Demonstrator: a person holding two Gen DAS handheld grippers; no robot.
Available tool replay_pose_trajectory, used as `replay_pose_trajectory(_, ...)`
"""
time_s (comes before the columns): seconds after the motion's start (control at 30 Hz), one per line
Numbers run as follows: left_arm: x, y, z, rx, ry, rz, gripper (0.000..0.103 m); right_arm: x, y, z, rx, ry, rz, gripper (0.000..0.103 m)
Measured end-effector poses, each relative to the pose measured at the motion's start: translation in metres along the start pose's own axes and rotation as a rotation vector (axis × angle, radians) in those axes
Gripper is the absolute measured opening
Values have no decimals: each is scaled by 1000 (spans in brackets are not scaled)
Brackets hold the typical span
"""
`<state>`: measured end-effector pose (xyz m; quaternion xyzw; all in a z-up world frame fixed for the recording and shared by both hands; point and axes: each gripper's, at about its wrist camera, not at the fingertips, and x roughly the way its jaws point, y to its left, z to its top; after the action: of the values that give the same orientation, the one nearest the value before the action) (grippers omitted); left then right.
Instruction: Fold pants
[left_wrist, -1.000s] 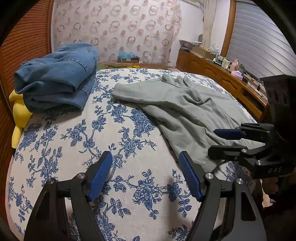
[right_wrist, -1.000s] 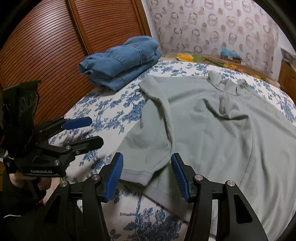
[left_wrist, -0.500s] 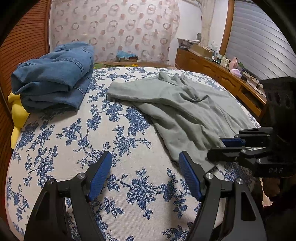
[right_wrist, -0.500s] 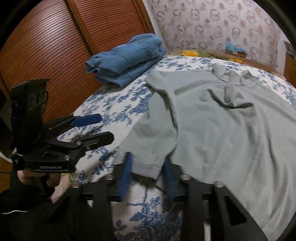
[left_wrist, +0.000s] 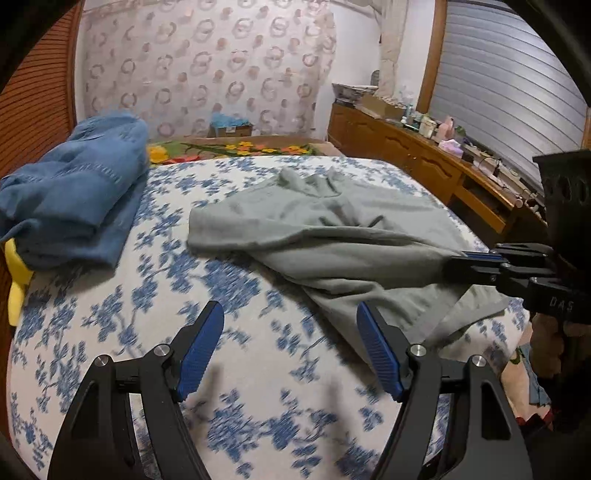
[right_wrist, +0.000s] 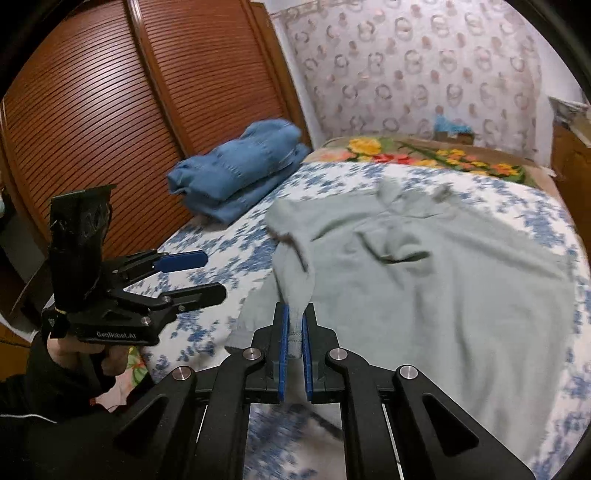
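Observation:
A grey-green garment (left_wrist: 332, 236) lies spread on the blue-flowered bed (left_wrist: 177, 280); it also shows in the right wrist view (right_wrist: 424, 280). My right gripper (right_wrist: 293, 325) is shut on the garment's near hem and lifts it a little; it shows at the right of the left wrist view (left_wrist: 465, 260). My left gripper (left_wrist: 291, 347) is open and empty over bare bedspread, left of the garment. It also shows in the right wrist view (right_wrist: 207, 275), open.
Folded blue jeans (left_wrist: 74, 192) are stacked at the bed's far left, also in the right wrist view (right_wrist: 240, 170). A yellow thing (left_wrist: 14, 284) sits under them. A wooden dresser (left_wrist: 424, 158) runs along the right. Slatted wooden doors (right_wrist: 110, 129) stand left.
My right gripper has shut on the garment's near hem and raised it. Both views have drawn back and risen slightly. My left gripper stayed open.

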<state>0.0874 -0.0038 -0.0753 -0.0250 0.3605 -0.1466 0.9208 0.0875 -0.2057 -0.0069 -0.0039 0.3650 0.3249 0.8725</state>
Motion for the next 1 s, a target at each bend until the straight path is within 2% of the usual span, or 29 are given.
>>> replay_pose_trajectory(0.27, 3, -26, 15, 46, -5, -38, 75, -56, -9, -17, 7, -76, -87, 7)
replay_pose_trajectory(0.67, 12, -58, 28, 104, 5, -79, 75, -112, 2, -40, 27, -101, -203, 7)
replay_pose_trajectory(1.0, 18, -66, 23, 113, 32, -85, 75, -120, -3, -67, 110, -46, -257, 7)
